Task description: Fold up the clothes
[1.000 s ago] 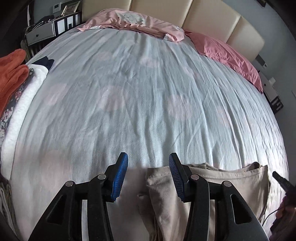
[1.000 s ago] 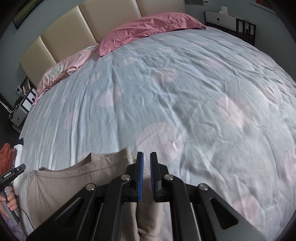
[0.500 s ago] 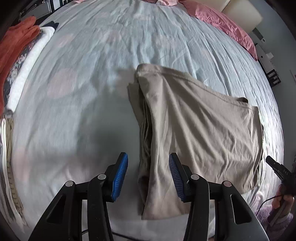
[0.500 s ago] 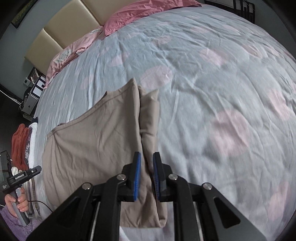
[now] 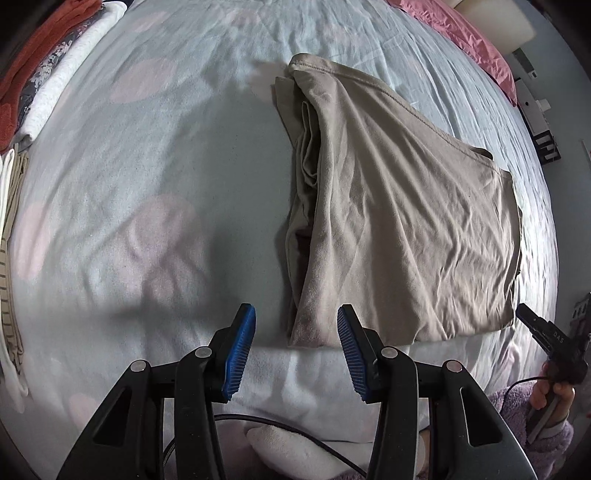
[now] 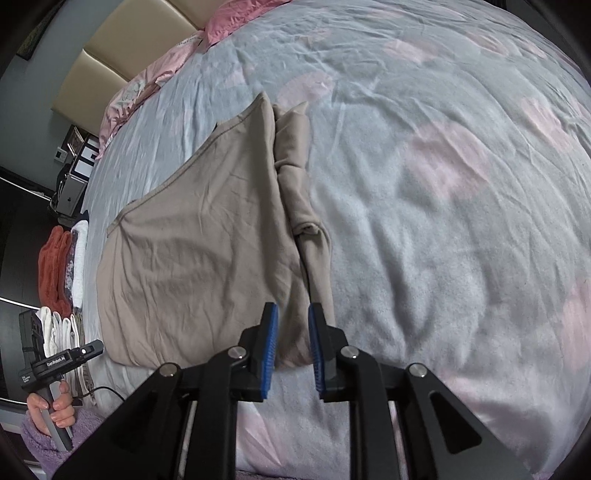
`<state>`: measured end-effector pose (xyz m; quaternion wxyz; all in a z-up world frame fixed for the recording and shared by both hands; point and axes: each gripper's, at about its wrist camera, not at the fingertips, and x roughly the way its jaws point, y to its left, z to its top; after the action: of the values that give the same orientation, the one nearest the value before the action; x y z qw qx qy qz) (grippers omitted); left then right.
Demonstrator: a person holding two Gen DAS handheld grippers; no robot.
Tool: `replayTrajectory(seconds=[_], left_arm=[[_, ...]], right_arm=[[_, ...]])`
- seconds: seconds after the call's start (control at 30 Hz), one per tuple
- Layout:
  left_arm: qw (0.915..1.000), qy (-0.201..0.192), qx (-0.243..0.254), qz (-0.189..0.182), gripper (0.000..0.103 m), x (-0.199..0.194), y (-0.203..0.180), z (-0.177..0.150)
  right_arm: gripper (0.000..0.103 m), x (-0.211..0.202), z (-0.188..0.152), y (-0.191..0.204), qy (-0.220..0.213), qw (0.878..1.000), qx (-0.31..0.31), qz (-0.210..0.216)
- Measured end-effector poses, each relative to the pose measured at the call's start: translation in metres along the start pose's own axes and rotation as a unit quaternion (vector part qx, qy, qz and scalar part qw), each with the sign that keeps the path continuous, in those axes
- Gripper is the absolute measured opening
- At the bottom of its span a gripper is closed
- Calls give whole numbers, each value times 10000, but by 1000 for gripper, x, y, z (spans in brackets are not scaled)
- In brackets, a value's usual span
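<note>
A beige garment (image 5: 399,206) lies folded flat on the pale blue bed cover, with bunched layers along its left edge. It also shows in the right wrist view (image 6: 207,236), bunched along its right edge. My left gripper (image 5: 297,349) is open and empty, just short of the garment's near left corner. My right gripper (image 6: 292,349) is open with its blue pads either side of the garment's near right corner, not clamped on it. The right gripper shows in the left wrist view (image 5: 546,338), beside the garment's near right corner.
The bed cover (image 6: 443,184) has pink dots. A stack of folded clothes, orange, floral and white (image 5: 44,74), lies along the bed's left edge. Pink pillows (image 6: 236,14) and a padded headboard (image 6: 122,48) are at the far end. A bedside unit (image 6: 74,166) stands beyond.
Both grippers have pulled back toward the near bed edge, so the whole garment now lies in view. My right gripper was shut on the garment's edge and has opened, letting it go.
</note>
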<state>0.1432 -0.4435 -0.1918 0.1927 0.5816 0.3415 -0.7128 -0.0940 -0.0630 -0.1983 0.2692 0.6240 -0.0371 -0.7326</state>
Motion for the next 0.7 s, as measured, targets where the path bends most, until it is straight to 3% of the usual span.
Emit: replayTrajectory(seconds=[0.17, 0.23, 0.3, 0.37, 0.43, 0.53, 0.7], left_arm=[[9999, 97, -78, 59, 48, 6, 3, -2], [9999, 105, -125, 37, 48, 6, 5, -3], [9999, 102, -137, 23, 48, 6, 5, -4], [9999, 96, -118, 6, 48, 6, 5, -5], [9999, 125, -105, 9, 48, 5, 7, -7], [9997, 210, -105, 34, 48, 8, 10, -6], [9991, 414, -14, 106, 48, 18, 6, -7]], right_arm=[[17, 14, -6, 5, 340, 9987, -158, -350], [14, 13, -7, 7, 296, 9986, -207, -389], [4, 11, -8, 8, 217, 9986, -250, -405], [3, -3, -9, 6, -80, 9992, -180, -360], [3, -9, -10, -7, -178, 9980, 119, -588], [3, 1, -11, -24, 121, 9969, 510, -579], [4, 10, -12, -15, 357, 9964, 318, -699]])
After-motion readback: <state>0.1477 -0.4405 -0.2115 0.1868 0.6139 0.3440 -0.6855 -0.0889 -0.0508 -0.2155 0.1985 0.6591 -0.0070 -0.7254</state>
